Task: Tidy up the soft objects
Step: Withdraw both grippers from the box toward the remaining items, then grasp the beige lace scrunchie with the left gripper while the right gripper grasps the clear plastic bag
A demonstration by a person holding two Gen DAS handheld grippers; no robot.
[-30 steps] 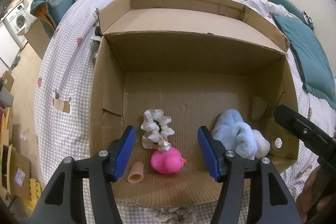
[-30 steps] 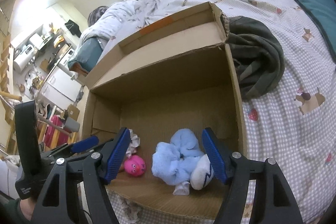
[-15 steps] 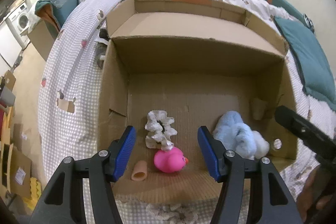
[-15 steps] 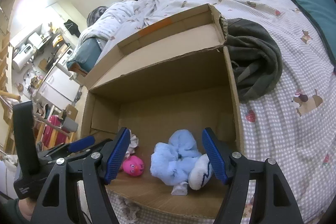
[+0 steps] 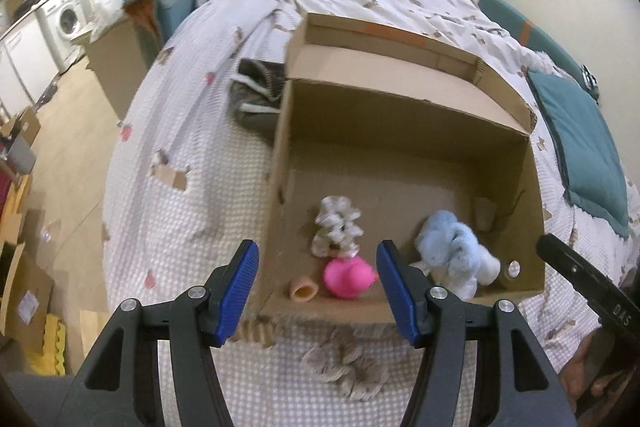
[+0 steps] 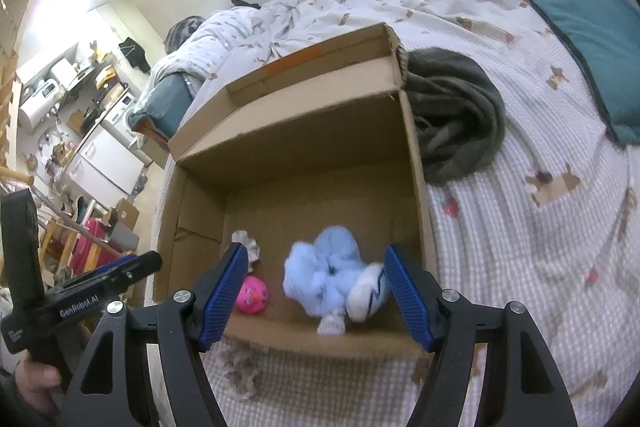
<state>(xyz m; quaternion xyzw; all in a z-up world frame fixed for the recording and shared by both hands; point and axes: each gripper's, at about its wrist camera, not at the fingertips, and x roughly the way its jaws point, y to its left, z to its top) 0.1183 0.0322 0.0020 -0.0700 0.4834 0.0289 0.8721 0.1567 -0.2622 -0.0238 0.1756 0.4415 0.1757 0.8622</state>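
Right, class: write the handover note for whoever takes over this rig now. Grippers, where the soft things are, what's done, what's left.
Left gripper: open, empty.
Right gripper: open, empty.
In the cardboard box: white scrunchie, pink rubber duck, small tan tube, light blue plush.
Left: beige scrunchie on the bedspread in front of the box; dark green blanket beside it.

An open cardboard box (image 5: pixel 280 163) sits on the bed. Inside, along its near wall, a pink rubber duck (image 5: pixel 349 277) lies with a white scrunchie (image 5: pixel 336 229) touching it at 12 o'clock, a small tan tube (image 5: pixel 303 291) at 9 o'clock, and a fluffy light-blue bundle (image 5: pixel 452 247) at 3 o'clock. A beige scrunchie (image 5: pixel 352 367) lies outside at 6 o'clock.
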